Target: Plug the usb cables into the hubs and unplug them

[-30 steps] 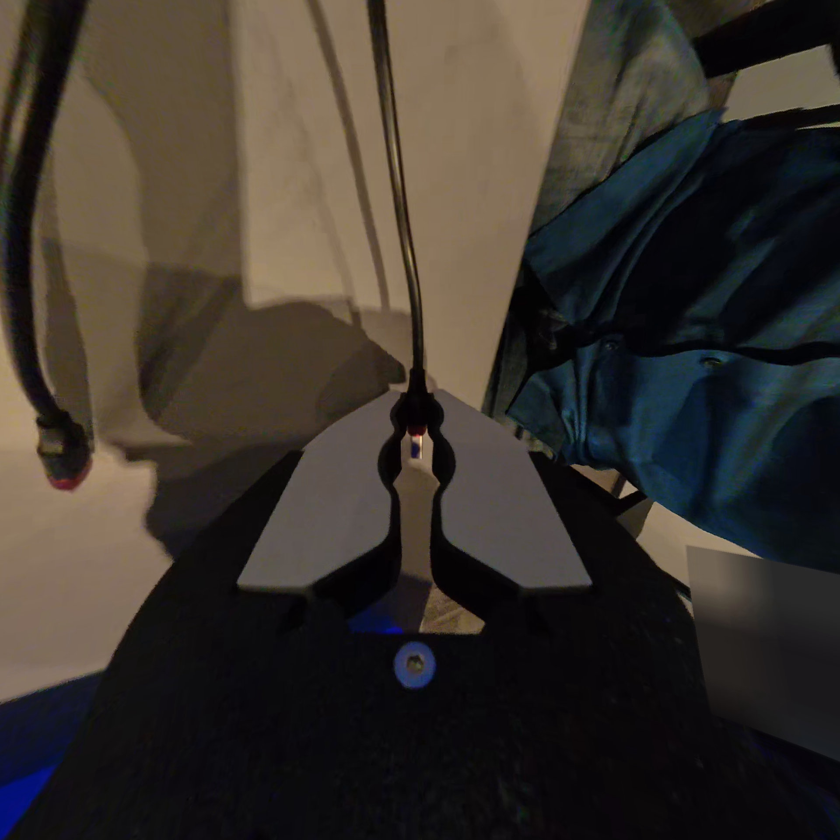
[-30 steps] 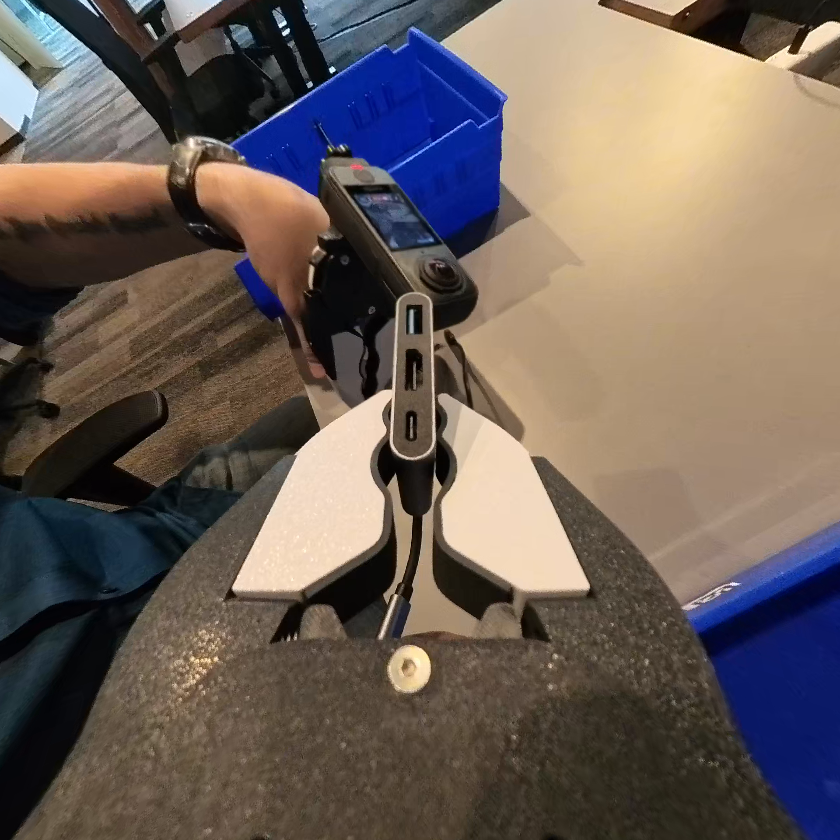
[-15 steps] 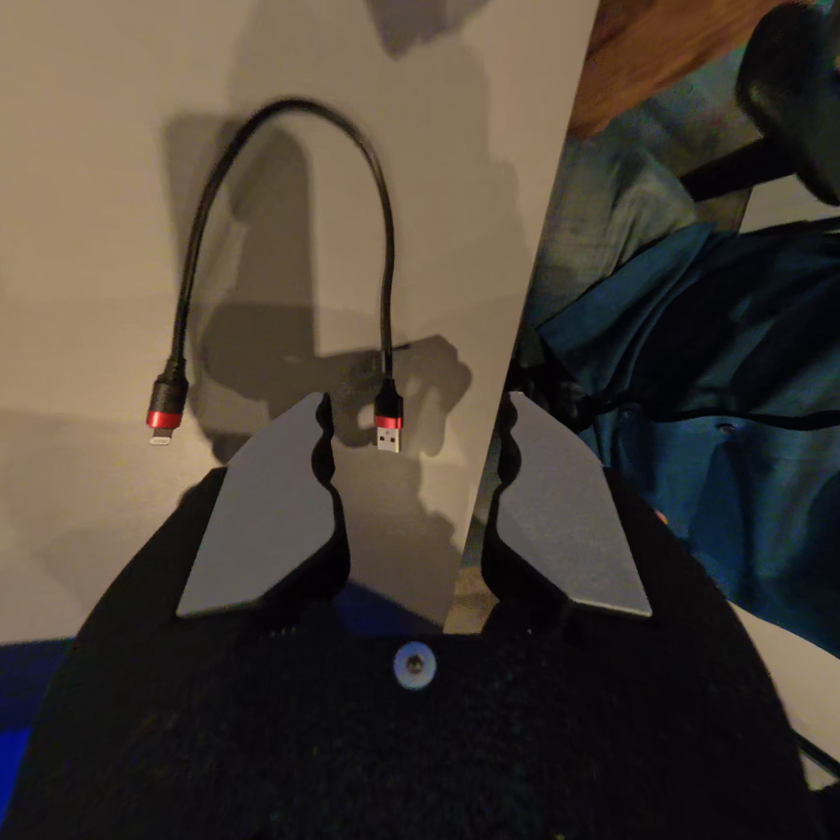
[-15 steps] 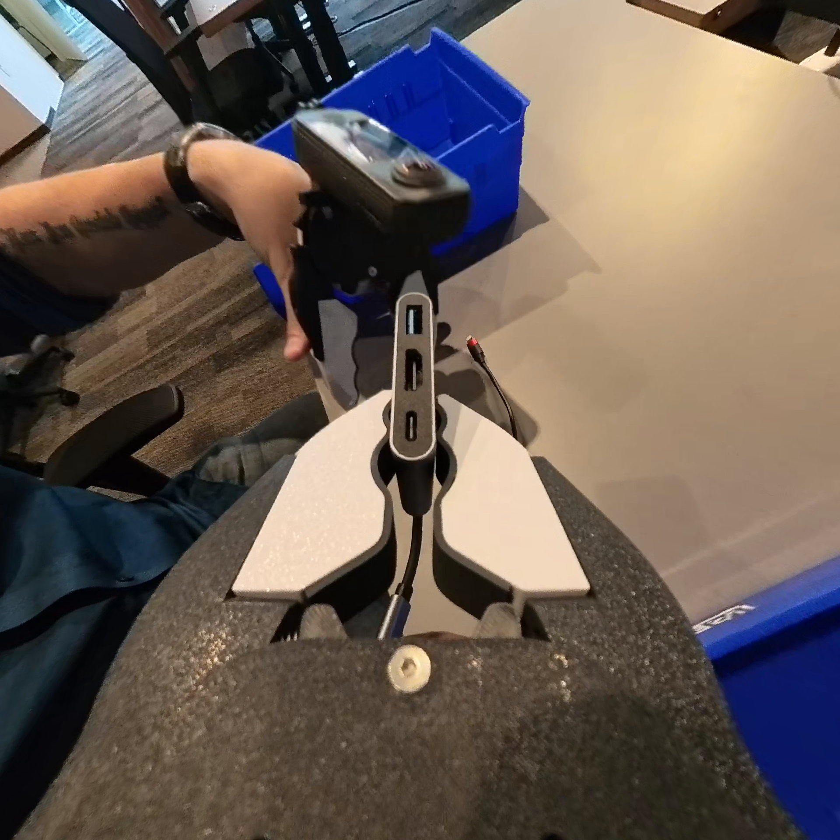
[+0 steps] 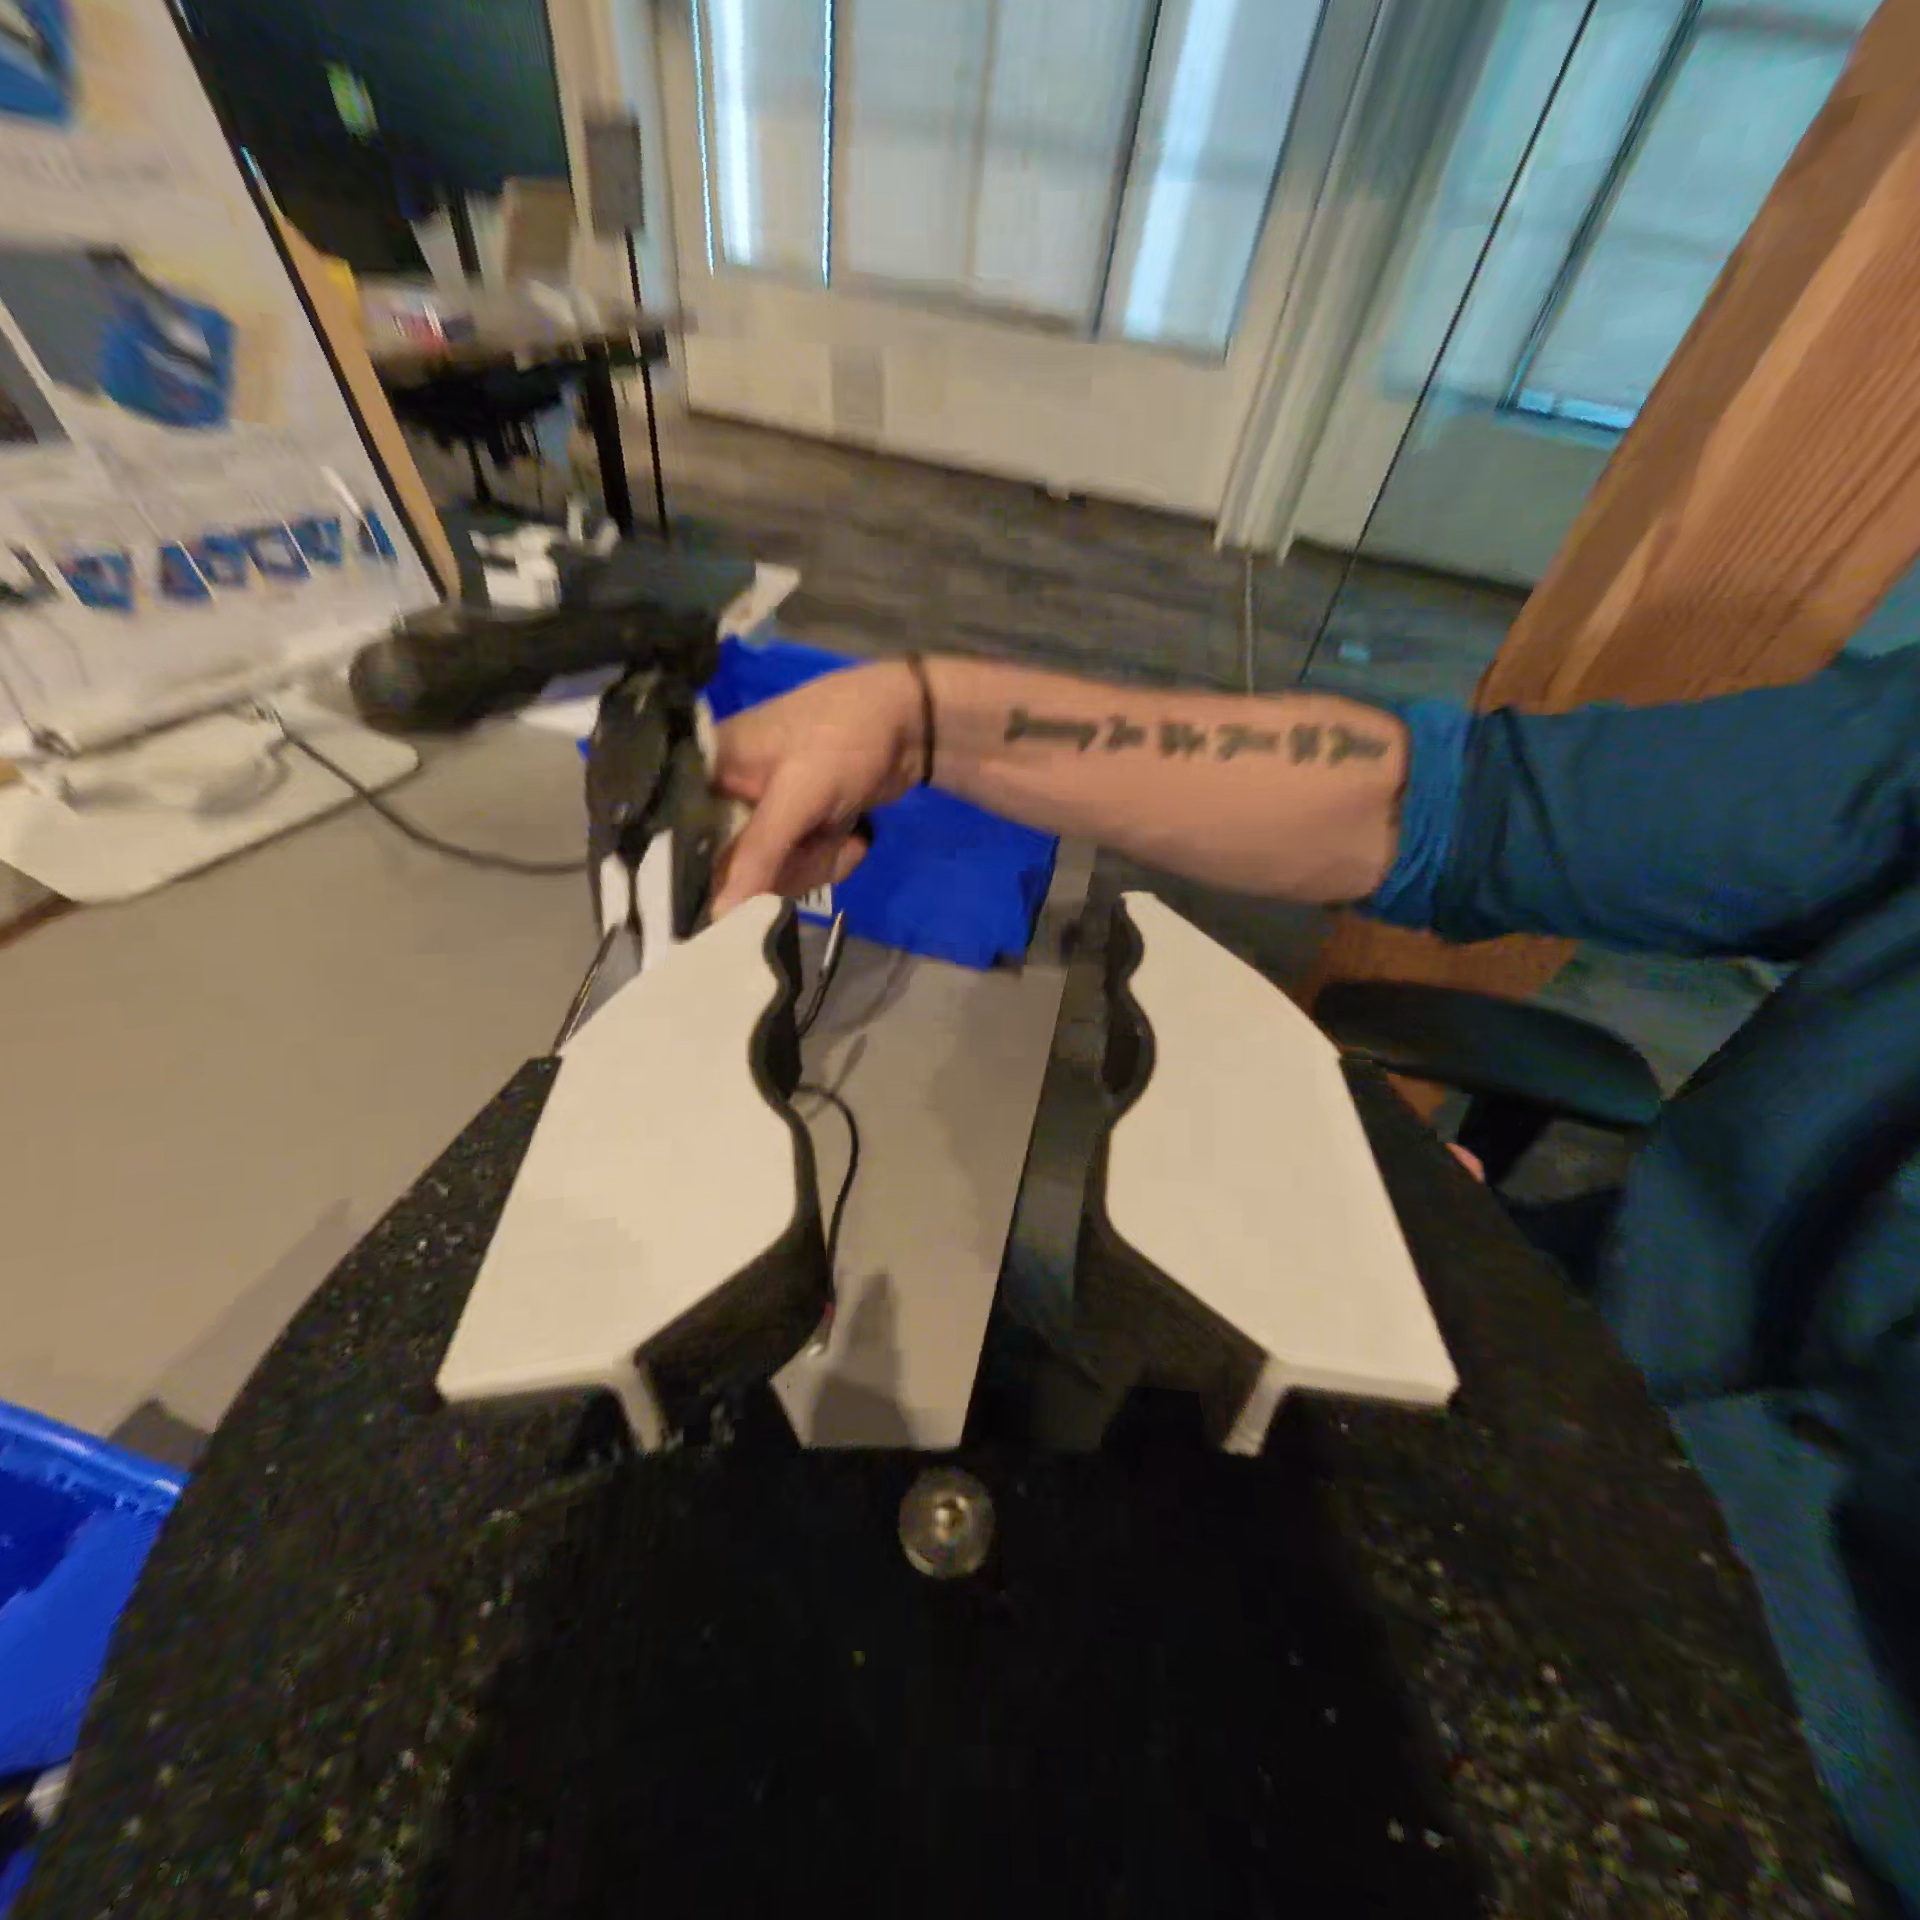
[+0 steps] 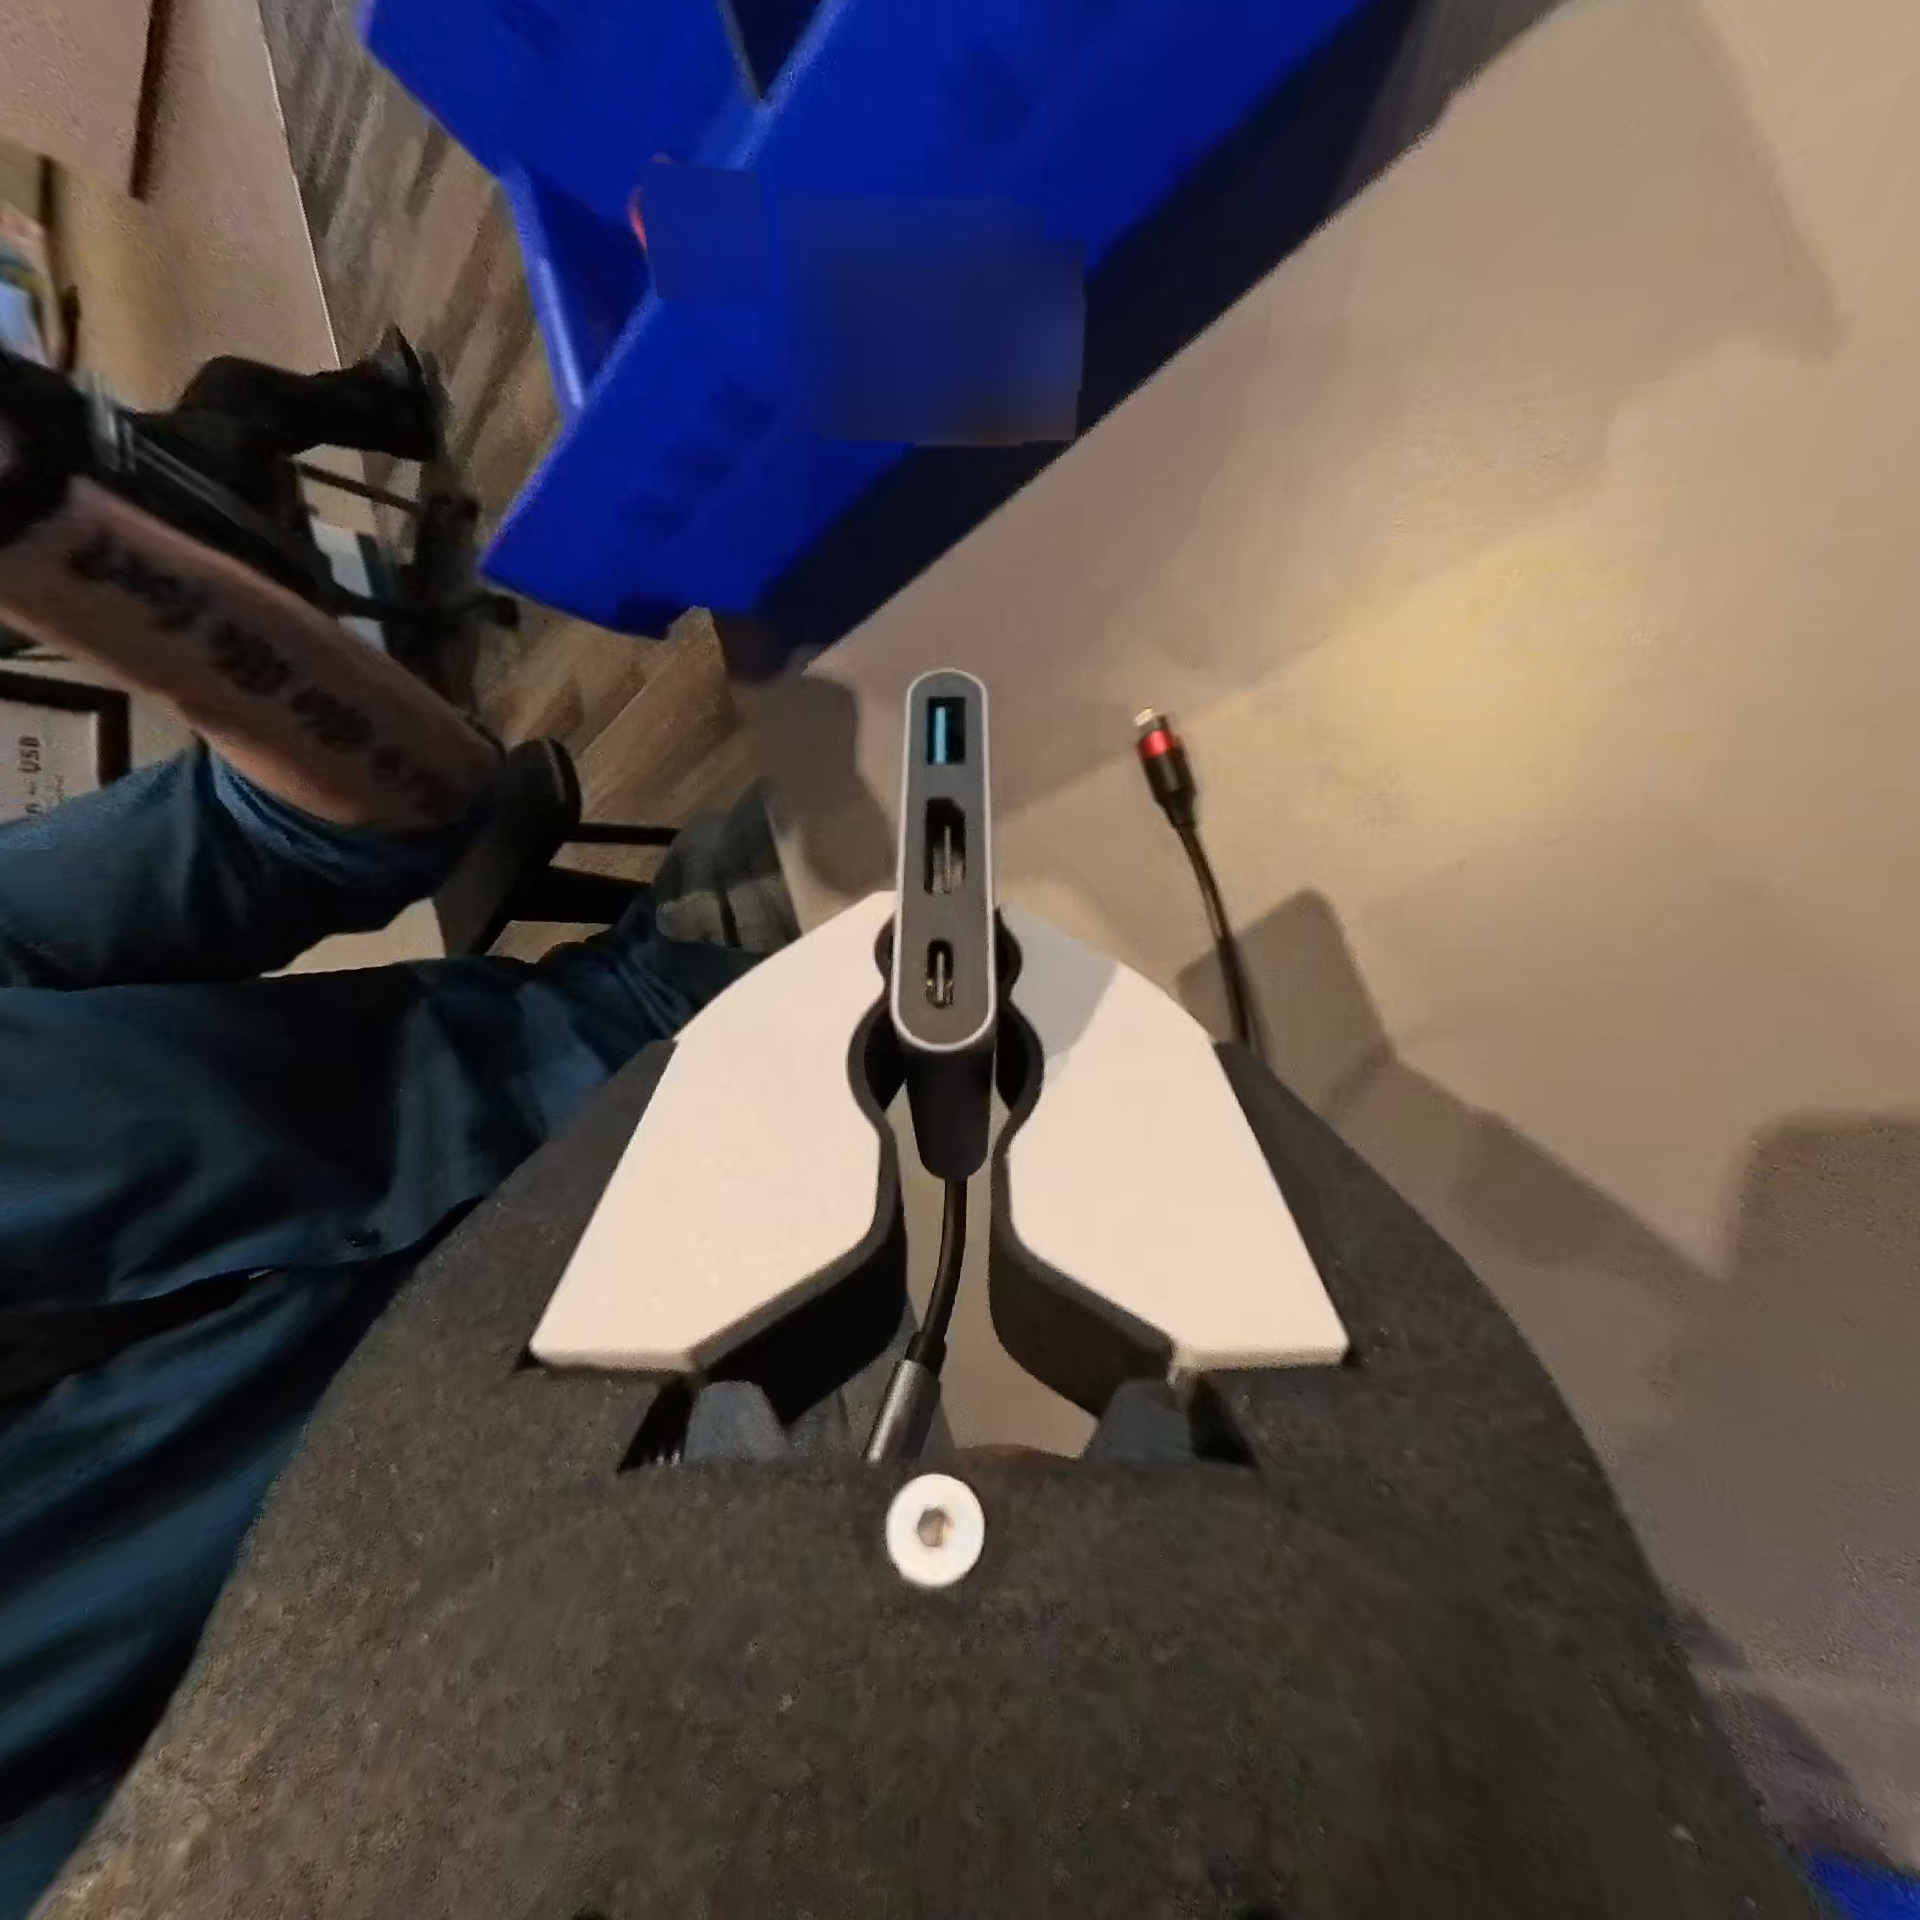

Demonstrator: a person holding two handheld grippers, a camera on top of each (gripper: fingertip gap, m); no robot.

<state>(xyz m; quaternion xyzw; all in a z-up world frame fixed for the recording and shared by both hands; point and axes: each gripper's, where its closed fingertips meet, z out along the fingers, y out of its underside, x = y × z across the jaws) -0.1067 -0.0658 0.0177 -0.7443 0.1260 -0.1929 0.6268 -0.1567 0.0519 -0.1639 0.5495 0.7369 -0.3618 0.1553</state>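
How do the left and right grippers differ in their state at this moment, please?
The left gripper stands open, its fingers wide apart, while the right gripper is shut. The left gripper holds nothing, with only the table and a thin black cable showing through its gap; the right gripper clamps the grey hub, whose ports face the camera. Both have pale finger plates on black bodies.

left tool [image 5: 951, 940] agape, empty; black cable [image 5: 844, 1143] on table [image 5: 208, 1039] beneath.
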